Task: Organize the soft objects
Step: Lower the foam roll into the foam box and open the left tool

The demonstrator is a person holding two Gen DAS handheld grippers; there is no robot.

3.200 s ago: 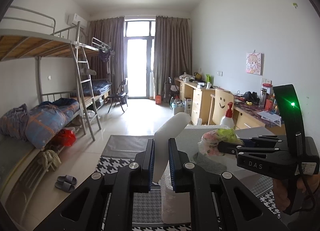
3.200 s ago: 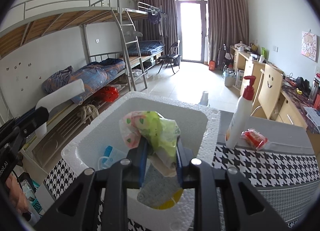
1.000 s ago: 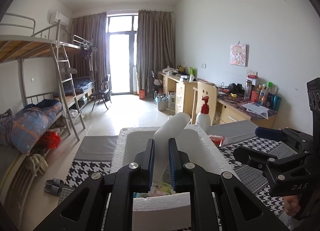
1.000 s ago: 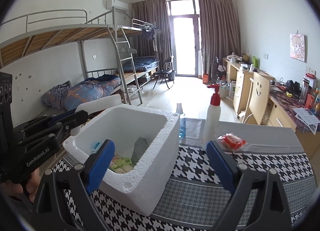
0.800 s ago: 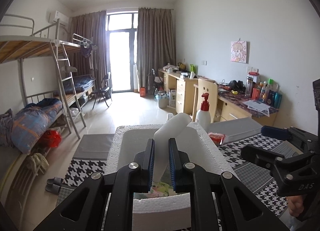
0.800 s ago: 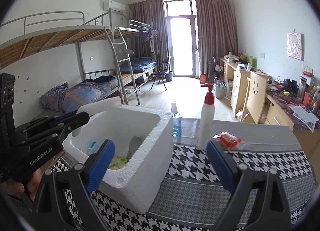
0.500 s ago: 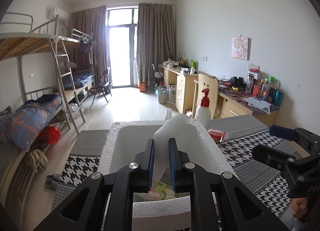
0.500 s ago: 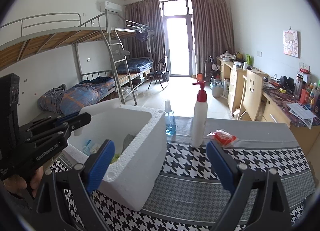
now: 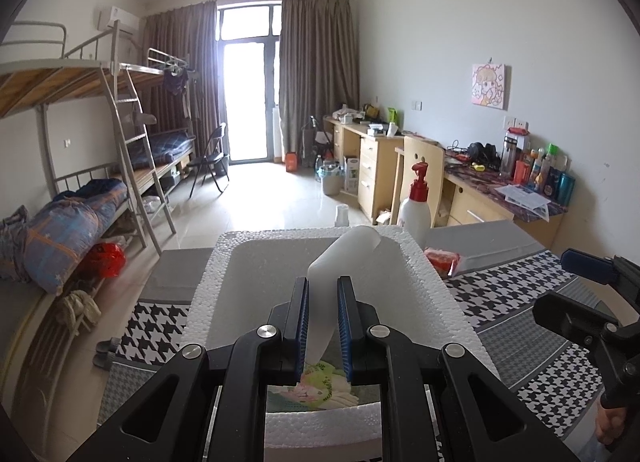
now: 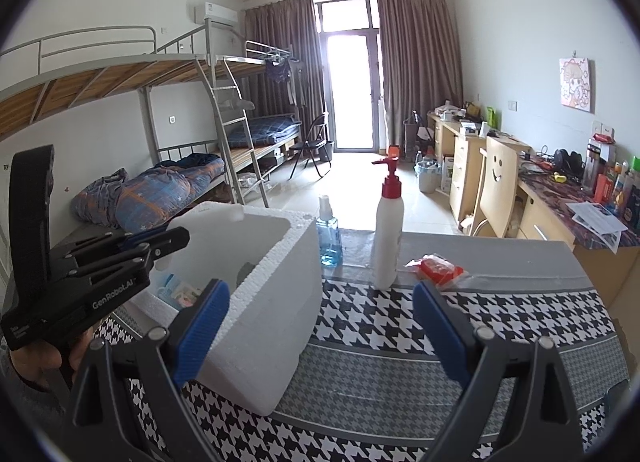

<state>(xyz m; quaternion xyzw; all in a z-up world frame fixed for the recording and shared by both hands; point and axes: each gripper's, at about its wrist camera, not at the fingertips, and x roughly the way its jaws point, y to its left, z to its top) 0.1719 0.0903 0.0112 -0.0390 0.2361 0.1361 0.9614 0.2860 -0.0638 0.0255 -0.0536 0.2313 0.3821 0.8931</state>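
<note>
Landmark: I take the foam box (image 10: 276,302) on the houndstooth table (image 10: 400,326).
Counts: I see two bottles beyond it, a blue spray bottle (image 10: 329,236) and a white pump bottle (image 10: 387,238); one red packet (image 10: 438,266).
Left gripper (image 9: 322,326): narrow, clamped on the white foam sheet (image 9: 340,266) above the box.
Right gripper (image 10: 320,330): wide, holding nothing, right of the box.
Soft objects: floral cloth (image 9: 320,386) inside the box.
Room: open tabletop right of the box.
Writing: "GenRobot.AI".

Dormitory room around a houndstooth-covered table

A pump bottle (image 10: 387,234) and a blue spray bottle (image 10: 329,238) are seen upright on the tablecloth (image 10: 400,326), the red packet (image 10: 436,266) lying just beside the pump bottle. Bunk beds (image 10: 168,109) are ranged along the left wall, desks (image 10: 464,157) and a chair (image 10: 496,189) with a smiley cut-out along the right. A folding chair (image 10: 314,147) is placed near the curtained door (image 10: 352,93).
</note>
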